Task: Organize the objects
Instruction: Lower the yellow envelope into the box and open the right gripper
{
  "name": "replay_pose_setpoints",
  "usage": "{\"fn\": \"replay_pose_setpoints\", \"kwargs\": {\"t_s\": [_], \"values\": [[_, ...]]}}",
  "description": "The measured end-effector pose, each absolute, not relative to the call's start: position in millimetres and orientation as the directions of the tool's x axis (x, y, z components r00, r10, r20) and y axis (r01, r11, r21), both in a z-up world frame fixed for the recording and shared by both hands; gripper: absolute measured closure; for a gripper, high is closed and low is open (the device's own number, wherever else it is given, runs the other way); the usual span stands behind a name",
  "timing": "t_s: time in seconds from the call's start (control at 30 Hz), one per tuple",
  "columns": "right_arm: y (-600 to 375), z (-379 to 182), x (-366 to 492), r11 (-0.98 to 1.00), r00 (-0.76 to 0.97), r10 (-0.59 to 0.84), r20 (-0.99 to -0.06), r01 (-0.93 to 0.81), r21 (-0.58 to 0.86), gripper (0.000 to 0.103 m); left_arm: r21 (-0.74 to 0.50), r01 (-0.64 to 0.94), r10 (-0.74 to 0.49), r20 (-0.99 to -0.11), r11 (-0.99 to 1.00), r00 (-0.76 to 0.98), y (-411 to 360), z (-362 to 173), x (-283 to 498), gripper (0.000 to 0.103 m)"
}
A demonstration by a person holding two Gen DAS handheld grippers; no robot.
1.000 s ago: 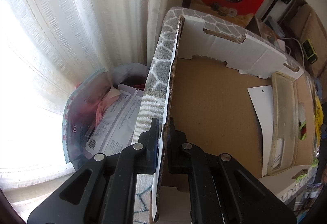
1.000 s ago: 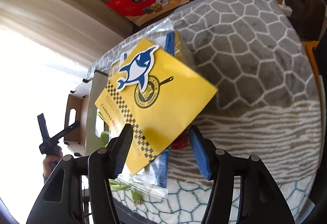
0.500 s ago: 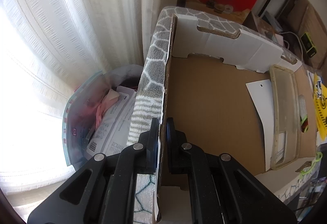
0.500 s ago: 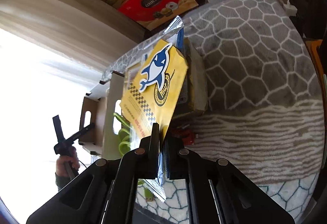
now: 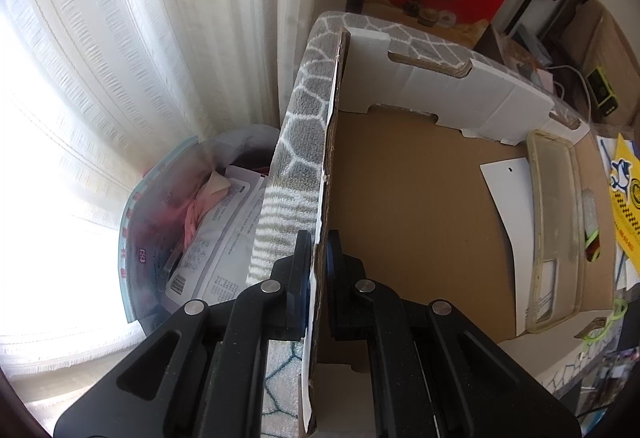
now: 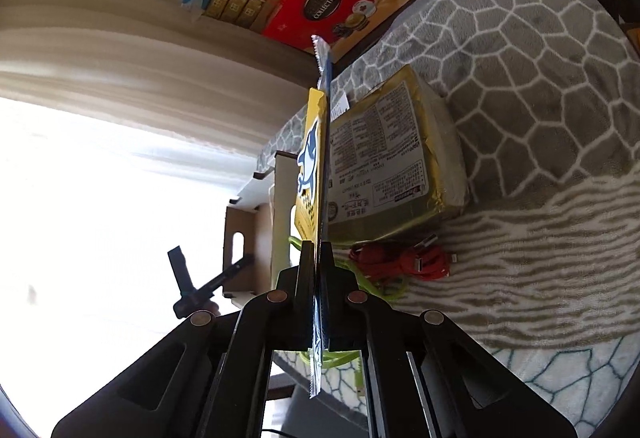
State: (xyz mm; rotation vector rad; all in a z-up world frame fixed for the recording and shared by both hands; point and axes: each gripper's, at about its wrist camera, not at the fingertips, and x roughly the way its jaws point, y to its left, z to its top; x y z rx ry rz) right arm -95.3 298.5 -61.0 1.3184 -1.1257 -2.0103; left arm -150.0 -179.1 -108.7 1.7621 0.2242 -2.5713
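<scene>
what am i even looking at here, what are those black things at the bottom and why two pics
No robot here: a person holds a pair of hand-held tongs in each hand, with a wide-angle camera on each looking along its fingers. That gives two pictures.

Left view: the left tongs are shut on the side wall of an open cardboard box. A clear phone case and a white card lie inside.

Right view: the right tongs are shut on a yellow packet with a shark picture, seen edge-on. On the grey patterned blanket lie a gold food pack, a red cable and a green cable.
</scene>
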Motion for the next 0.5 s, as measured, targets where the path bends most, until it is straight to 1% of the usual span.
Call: {"fn": "replay_pose_setpoints", "kwargs": {"t_s": [0.13, 0.3, 0.43, 0.5], "values": [[301.0, -51.1, -98.5, -0.492, -0.432, -0.778, -0.457, -0.035, 0.87, 0.102, -0.113, 0.097, 0.071, -0.929, -0.989, -0.362, -178.8, -108.9, -151.4, 0.097], [291.6, -30.5, -101.5, -0.483, -0.438, -0.789, -0.432, 0.005, 0.876, 0.102, -0.113, 0.096, 0.07, -0.929, -0.989, -0.363, -179.1, -108.8, -151.8, 0.097], [268.9, -13.9, -104.1, -0.486, -0.413, -0.806, -0.423, 0.055, 0.872, 0.102, -0.114, 0.094, 0.072, -0.929, -0.989, -0.362, -179.2, -108.9, -152.0, 0.097], [251.8, -9.4, -108.2, -0.505, -0.388, -0.808, -0.443, 0.07, 0.86, 0.102, -0.114, 0.094, 0.073, -0.929, -0.989, -0.362, -179.2, -109.1, -151.7, 0.097]]}}
